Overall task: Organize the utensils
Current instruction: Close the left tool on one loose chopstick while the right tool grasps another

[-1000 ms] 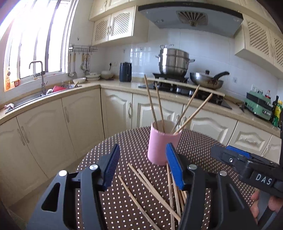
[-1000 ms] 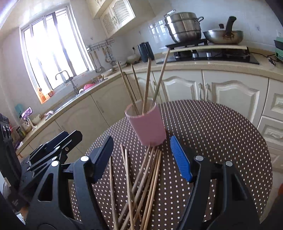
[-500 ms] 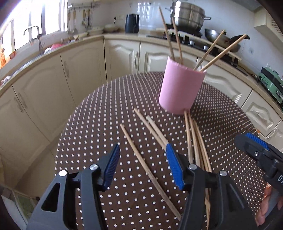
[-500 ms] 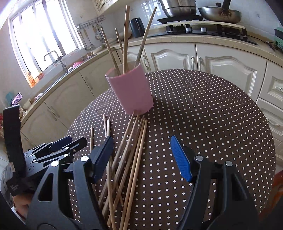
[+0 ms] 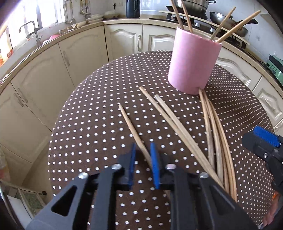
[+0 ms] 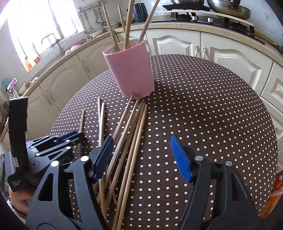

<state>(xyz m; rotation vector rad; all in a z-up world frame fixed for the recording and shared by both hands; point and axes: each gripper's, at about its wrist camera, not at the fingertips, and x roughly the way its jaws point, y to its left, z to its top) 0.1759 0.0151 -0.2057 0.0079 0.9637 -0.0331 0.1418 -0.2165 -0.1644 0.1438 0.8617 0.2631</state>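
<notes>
A pink cup point(image 5: 193, 60) holding several wooden chopsticks stands on the round brown dotted table point(image 5: 92, 123); it also shows in the right wrist view point(image 6: 130, 70). Several loose chopsticks lie on the table in front of it point(image 6: 134, 134). My left gripper point(image 5: 143, 155) is low over the table and shut on the leftmost single chopstick point(image 5: 131, 127). My right gripper point(image 6: 141, 155) is open and empty, above the bundle of loose chopsticks point(image 5: 215, 134). The left gripper shows in the right wrist view at lower left point(image 6: 70, 137).
Cream kitchen cabinets and a counter point(image 5: 74, 31) curve around behind the table. A sink with a tap point(image 5: 30, 30) is at far left, a stove with pots point(image 6: 212, 12) at the back. The table edge point(image 5: 53, 134) drops off to the left.
My left gripper has come down to the table and closed on the single leftmost chopstick. My right gripper has lowered toward the chopstick bundle and stayed open.
</notes>
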